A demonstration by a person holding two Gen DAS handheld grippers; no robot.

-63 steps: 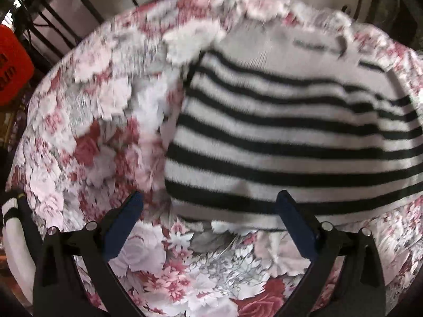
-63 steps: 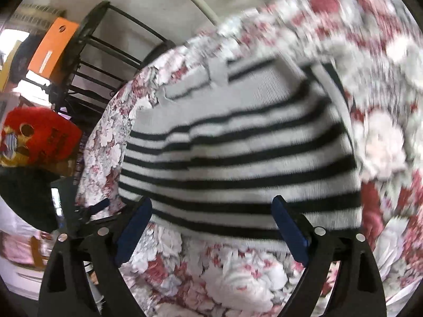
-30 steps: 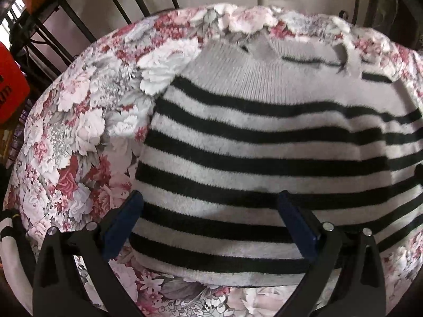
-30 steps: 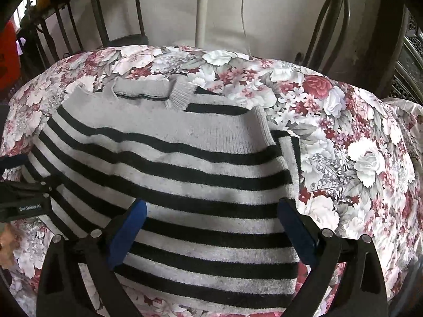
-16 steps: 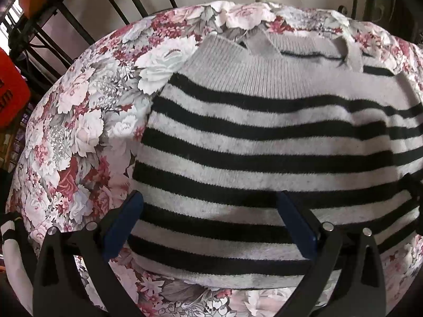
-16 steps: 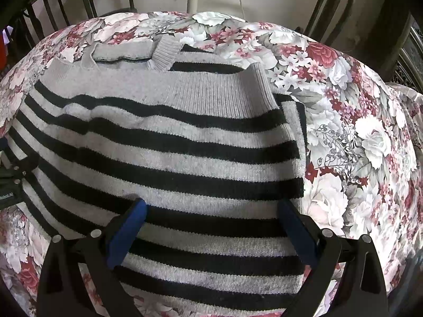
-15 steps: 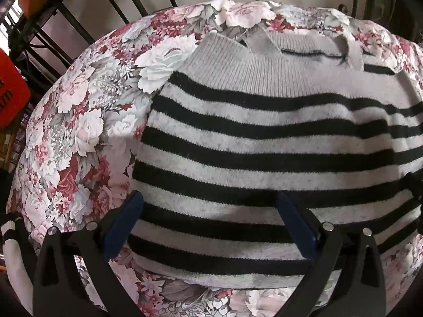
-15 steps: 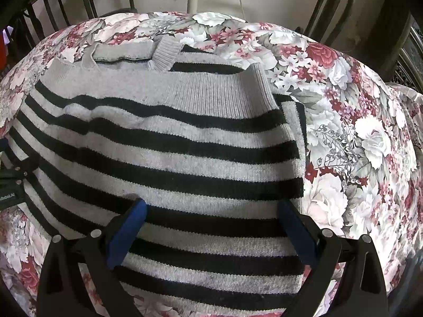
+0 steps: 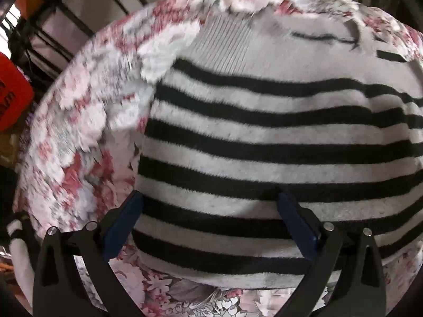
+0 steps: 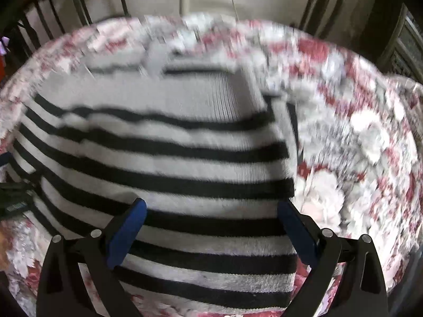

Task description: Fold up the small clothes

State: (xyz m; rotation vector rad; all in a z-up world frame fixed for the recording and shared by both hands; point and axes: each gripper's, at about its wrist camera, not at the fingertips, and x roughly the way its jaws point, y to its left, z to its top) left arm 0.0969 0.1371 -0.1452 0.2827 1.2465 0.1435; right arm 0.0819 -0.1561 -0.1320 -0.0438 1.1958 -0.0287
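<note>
On the floral cloth (image 9: 79,137) a striped sweater (image 9: 264,137) was laid flat, its ribbed grey band at twelve o'clock and its striped hem at six o'clock, nearest both tools. The left gripper (image 9: 208,224) was seen with its jaws spread wide and nothing held between them; its blue pads (image 9: 124,224) straddled the sweater's near-left portion, the left pad at the garment's nine o'clock edge, the other well inside the stripes. The right gripper (image 10: 211,227) was likewise spread wide and empty, poised over the near-right portion of the sweater (image 10: 164,158), its right pad close to the three o'clock edge. Whether the pads were pressed onto the knit or only held above it could not be told.

The step in hand was judged to be the approach for a fold, with the garment already partly doubled, as a second layer was suggested at its three o'clock side. For the next move, each pair of jaws would need to be lowered and closed on the hem near its own corner, both layers being taken together, so that the hem could be carried toward twelve o'clock evenly.
</note>
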